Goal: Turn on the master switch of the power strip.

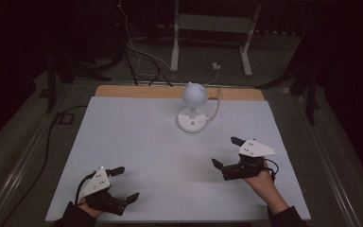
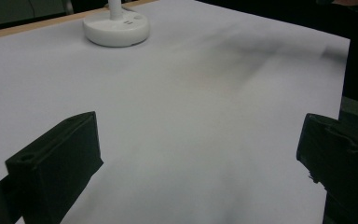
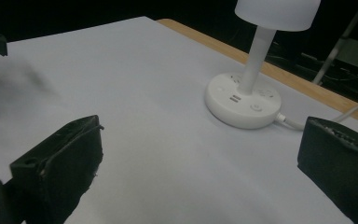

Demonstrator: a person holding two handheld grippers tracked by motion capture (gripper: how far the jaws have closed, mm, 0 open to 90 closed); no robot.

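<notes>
White desk lamp (image 1: 193, 109) with a round socket base, standing at the upper centre of the high view on the white table (image 1: 137, 142); its cord (image 1: 216, 106) trails off the far edge. Right gripper (image 1: 224, 152), lower right, jaws wide apart and empty, points toward the lamp base (image 3: 242, 99). Left gripper (image 1: 126, 184), lower left, likewise wide open and empty, well apart from the lamp. The step in hand appears to be a reach to the base: approach low, keep clear of the shade (image 3: 278, 13), and aim one jaw tip squarely at the power button (image 3: 256, 107).
</notes>
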